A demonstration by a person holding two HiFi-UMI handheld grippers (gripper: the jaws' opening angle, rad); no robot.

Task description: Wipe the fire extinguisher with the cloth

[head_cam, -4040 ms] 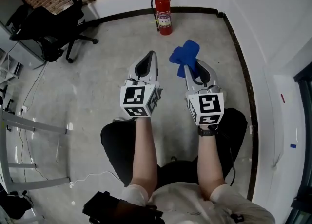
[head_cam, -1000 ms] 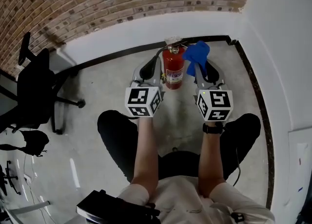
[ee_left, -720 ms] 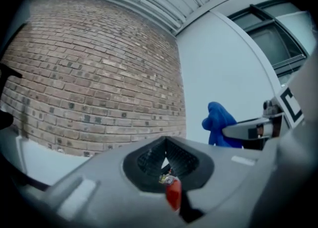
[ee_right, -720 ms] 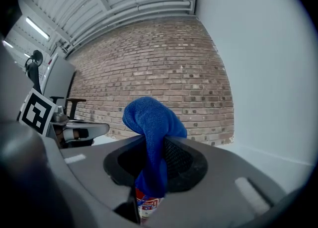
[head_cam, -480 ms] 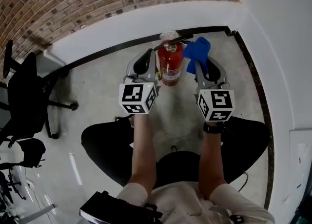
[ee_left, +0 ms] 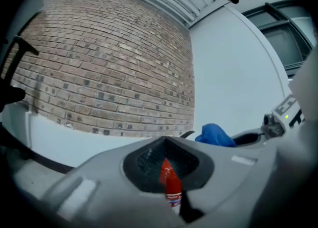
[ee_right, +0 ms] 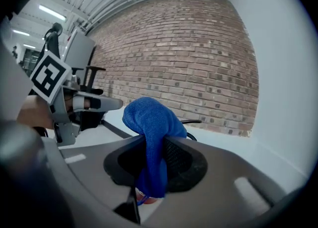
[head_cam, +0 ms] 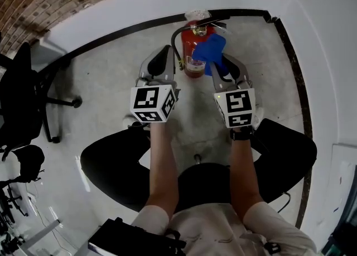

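Closer now, my right gripper [head_cam: 218, 66] pinches the blue cloth [head_cam: 210, 48] in its fingers, over the fire extinguisher [head_cam: 191, 42] at upper centre. Fingers of my left gripper [head_cam: 162, 58] sit pressed together, empty.

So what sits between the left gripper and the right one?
The fire extinguisher, upright, with the cloth held by the right gripper overlapping its right side. The head view shows this.

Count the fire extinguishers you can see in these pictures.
1. The fire extinguisher stands on the floor against the white wall; the blue cloth held by the right gripper overlaps its right side. None seems hidden.
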